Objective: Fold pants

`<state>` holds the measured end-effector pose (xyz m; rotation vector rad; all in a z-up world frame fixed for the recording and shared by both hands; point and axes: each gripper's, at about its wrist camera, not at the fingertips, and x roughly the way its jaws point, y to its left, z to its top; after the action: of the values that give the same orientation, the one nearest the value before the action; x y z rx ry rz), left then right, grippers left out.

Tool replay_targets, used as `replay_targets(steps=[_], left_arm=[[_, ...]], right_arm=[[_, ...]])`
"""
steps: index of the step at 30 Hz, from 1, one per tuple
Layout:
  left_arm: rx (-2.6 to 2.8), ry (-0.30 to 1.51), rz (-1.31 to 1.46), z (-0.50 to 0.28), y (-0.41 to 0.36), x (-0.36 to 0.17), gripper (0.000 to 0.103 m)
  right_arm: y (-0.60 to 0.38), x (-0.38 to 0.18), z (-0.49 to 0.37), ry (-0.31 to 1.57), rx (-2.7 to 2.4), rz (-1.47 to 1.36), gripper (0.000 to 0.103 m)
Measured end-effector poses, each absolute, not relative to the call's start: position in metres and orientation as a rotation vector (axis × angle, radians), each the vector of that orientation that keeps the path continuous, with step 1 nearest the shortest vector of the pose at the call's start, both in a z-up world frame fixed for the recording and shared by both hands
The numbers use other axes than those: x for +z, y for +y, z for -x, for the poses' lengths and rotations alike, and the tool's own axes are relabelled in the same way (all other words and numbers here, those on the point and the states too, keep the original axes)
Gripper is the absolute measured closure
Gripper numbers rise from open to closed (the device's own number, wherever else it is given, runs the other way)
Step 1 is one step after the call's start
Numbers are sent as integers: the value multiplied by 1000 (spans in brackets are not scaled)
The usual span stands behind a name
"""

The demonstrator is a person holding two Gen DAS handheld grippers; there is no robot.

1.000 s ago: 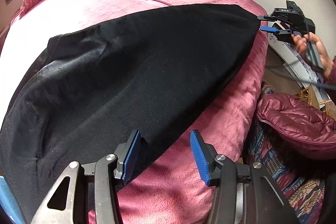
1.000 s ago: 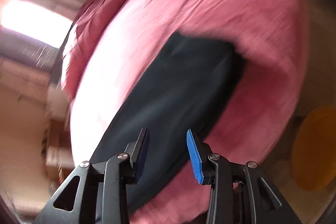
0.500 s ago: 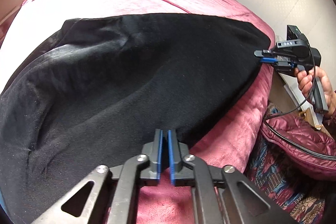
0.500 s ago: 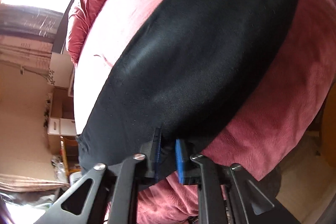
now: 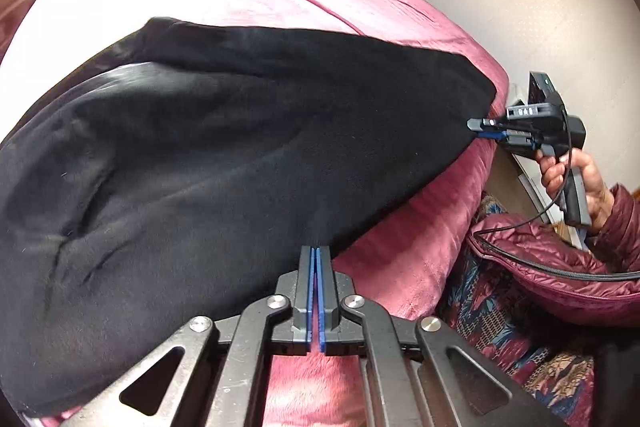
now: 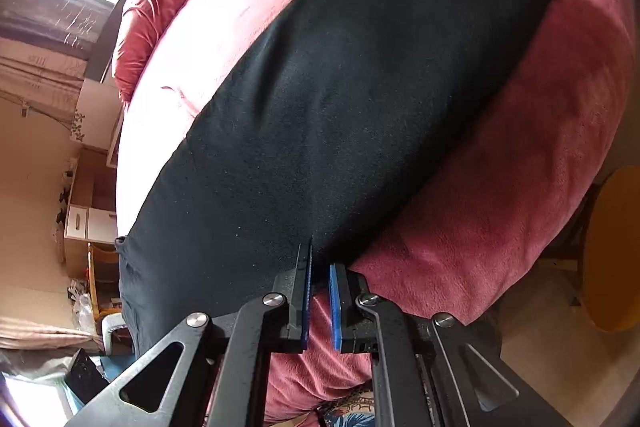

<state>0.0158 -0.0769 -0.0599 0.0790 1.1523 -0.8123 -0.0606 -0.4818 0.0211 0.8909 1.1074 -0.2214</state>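
black pants (image 5: 224,155) spread flat on pink bed (image 5: 416,251). left gripper (image 5: 316,259) jaws pinched tight on the near hem, fabric fanning ahead of them. right gripper (image 6: 320,267) jaws nearly closed on the far corner's edge, pants stretching ahead and left.

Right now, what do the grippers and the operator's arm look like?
Left gripper and right gripper: black linkage arms, silver rivets, blue ribbed finger pads. Black pistol handle with black cable; bare hand, maroon quilted puffer sleeve.
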Motion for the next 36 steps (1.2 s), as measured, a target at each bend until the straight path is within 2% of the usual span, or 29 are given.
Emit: replay_targets(steps=[1, 3, 4, 10, 15, 19, 21, 23, 25, 28, 29, 30, 32, 36], left_arm=[[-803, 1161, -39, -17, -67, -57, 90], [-738, 1187, 94, -23, -39, -54, 81], [-690, 1196, 183, -26, -19, -53, 81], [-308, 1178, 716, -16, 117, -61, 81], [-112, 1144, 825, 5, 170, -63, 79], [18, 1153, 923, 9, 195, -79, 78], [74, 1154, 982, 12, 209, -91, 78], [83, 1136, 1045, 14, 215, -98, 78], [92, 1111, 1053, 14, 221, -98, 81], [100, 1089, 1046, 10, 217, -96, 84], [103, 1086, 1028, 8, 212, -98, 90], [104, 1084, 1007, 10, 212, -95, 94], [102, 1076, 988, 5, 207, -97, 97], [82, 1033, 912, 12, 204, -76, 97]], right_arm=[[-482, 22, 59, 1113, -212, -883, 91], [-482, 29, 57, 1131, -212, -875, 77], [-482, 34, 57, 1133, -218, -844, 74], [-425, 74, 38, 1154, -5, -564, 73], [-311, 77, -2, 1211, 309, -301, 73], [-207, 59, -12, 1259, 537, -73, 72], [-174, 53, -12, 1260, 591, 24, 68], [-147, 47, -14, 1262, 625, 79, 57], [-131, 41, -18, 1269, 644, 114, 57], [-127, 30, -23, 1291, 626, 145, 60], [-126, 26, -23, 1296, 624, 145, 73], [-126, 22, -24, 1296, 613, 154, 80], [-125, 17, -26, 1299, 599, 148, 93], [-134, 29, -23, 1281, 620, 116, 96]])
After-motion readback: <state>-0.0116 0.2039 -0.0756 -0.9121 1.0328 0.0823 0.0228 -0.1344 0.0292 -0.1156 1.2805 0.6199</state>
